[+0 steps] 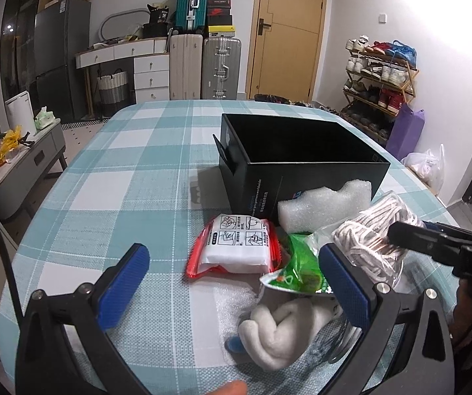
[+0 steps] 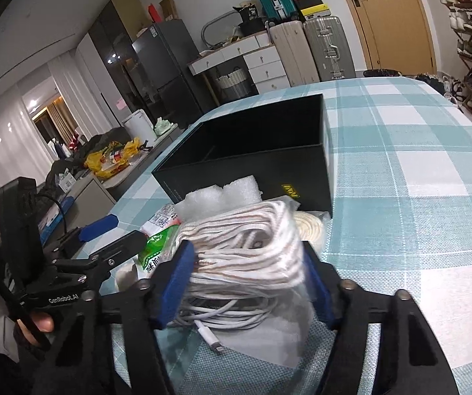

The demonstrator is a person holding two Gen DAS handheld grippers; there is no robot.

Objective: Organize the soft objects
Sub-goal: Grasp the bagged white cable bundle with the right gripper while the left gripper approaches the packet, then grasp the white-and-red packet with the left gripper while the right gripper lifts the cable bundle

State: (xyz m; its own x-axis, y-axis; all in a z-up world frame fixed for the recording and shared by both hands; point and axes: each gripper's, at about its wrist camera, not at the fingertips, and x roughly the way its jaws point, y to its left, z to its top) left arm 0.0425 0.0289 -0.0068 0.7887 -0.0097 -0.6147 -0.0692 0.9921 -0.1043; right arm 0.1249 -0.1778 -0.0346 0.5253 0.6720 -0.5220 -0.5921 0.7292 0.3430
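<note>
The right hand-held gripper seems clamped on the bagged cord bundle (left hand-held gripper gaping, empty) — next, lift it into the black box.

Beyond the fingers, past the checked tablecloth, a teal suitcase stands on a beige one, with a grey suitcase and stacked shoe boxes beside them. A wooden door lies farther right, then a shoe rack. Far left of the fingers stand a dark fridge and a white drawer unit.
</note>
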